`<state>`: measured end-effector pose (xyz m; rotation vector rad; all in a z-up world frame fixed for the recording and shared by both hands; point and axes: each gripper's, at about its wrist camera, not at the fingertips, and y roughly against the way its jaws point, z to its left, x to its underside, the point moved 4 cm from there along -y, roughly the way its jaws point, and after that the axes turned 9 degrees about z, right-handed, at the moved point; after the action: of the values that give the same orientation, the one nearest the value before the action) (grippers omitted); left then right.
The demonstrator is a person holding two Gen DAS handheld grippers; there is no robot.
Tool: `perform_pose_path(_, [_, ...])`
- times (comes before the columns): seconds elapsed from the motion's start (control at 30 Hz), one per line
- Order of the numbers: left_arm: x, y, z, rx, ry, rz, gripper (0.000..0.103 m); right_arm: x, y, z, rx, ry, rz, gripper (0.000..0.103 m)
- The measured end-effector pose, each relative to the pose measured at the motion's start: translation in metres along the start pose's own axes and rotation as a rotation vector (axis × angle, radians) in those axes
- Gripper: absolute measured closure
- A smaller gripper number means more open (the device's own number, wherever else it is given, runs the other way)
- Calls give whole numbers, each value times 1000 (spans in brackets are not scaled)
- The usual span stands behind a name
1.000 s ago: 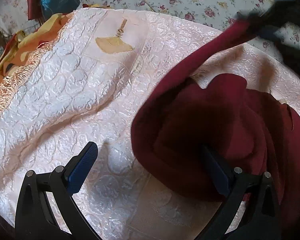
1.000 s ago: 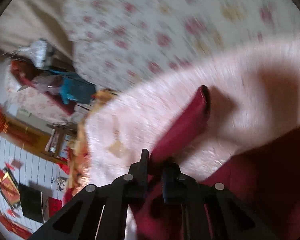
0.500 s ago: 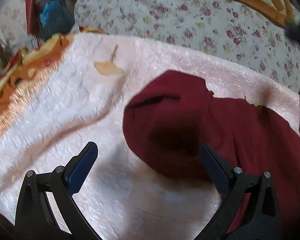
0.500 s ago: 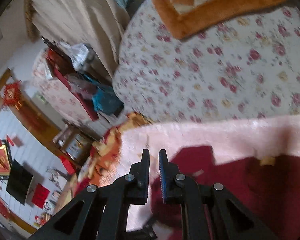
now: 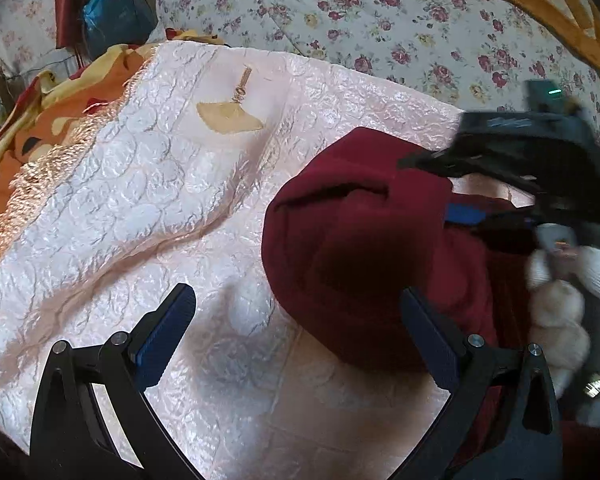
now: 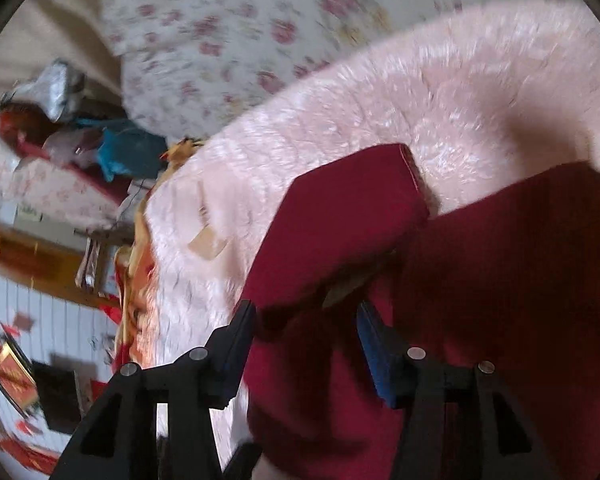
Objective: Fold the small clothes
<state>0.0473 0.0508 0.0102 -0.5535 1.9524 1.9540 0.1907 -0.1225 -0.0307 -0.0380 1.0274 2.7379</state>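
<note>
We work over a pale pink quilted bedspread point(image 5: 148, 208) with a shiny crinkled texture, a yellow fan motif stitched into it point(image 5: 228, 120) and a fringe along its left edge. The dark red garment point(image 5: 364, 248) lies on this bedspread, bunched up, with one folded flap point(image 6: 340, 216) lying out over the pink cloth and the rest spreading toward the near right.

Our left claw point(image 5: 296, 340) hangs with its jaws wide apart and holds nothing; its left finger is over bare bedspread, its right finger point(image 5: 428, 336) at the near edge of the garment. Our right claw point(image 6: 304, 340) is also parted, less widely, its fingers set to either side of a fold of the red cloth; the blur keeps us from telling whether the pads touch it. From the left camera the same claw point(image 5: 452, 188) shows as a dark smear above the garment.

Under the bedspread an orange and yellow blanket point(image 5: 48, 112) sticks out at the left. Beyond it lies a white sheet printed with small red roses point(image 5: 380, 20), and on that an orange checked cushion point(image 5: 548, 4). At the far left we see a blue bag point(image 5: 112, 12) among piled things, and in the right camera white panelled wall with red decorations point(image 6: 16, 360), all blurred.
</note>
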Motion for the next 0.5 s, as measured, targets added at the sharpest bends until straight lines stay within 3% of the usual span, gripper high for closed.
perform_pose_path(0.07, [-2, -3, 0, -12, -4, 7, 1, -11, -19, -11, 6, -51, 34, 53])
perform_pose_path(0.27, [-6, -6, 13, -16, 44, 8, 1, -35, -33, -7, -22, -58, -28, 53])
perform_pose_path(0.33, [-7, -9, 17, -30, 58, 13, 1, -40, -36, -6, -5, -40, -53, 61])
perform_pose_path(0.37, [-6, -10, 19, -36, 67, 17, 1, -41, -35, -6, -1, -33, -64, 77])
perform_pose_path(0.4, [-6, -11, 20, -39, 73, 18, 1, -40, -33, -7, -12, -36, -68, 85])
perform_pose_path(0.5, [-7, -8, 22, -43, 84, 4, 1, -35, -10, -1, -54, -10, -130, 92])
